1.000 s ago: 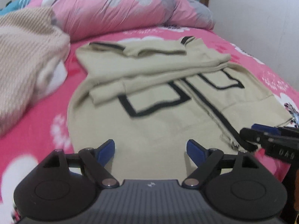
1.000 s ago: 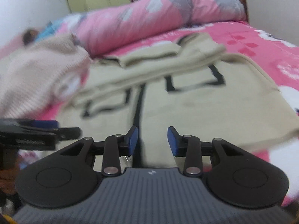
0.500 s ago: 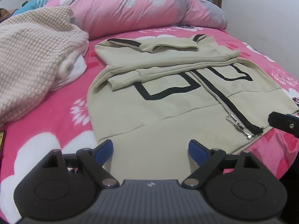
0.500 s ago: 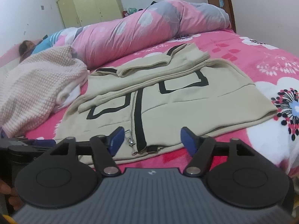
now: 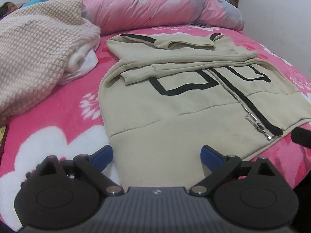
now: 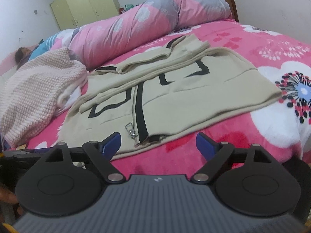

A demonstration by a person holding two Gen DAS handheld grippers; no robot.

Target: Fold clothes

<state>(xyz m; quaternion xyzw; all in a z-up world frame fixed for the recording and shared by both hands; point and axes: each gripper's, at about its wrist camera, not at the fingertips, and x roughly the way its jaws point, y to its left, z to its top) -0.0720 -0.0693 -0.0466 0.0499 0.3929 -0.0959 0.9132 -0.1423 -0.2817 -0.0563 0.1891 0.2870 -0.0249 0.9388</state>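
Pink floral bed [image 5: 58,116]: beige zip-up jacket with black trim [image 5: 175,104], sleeves folded, lies centred, now farther from both cameras. Left claw [image 5: 156,154], right claw [image 6: 158,142]: backed off to jacket's 6 o'clock hem, spread wide, empty, wider than before.

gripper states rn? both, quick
Left gripper: open, holding nothing, over the near hem of the beige jacket.
Right gripper: open, holding nothing.
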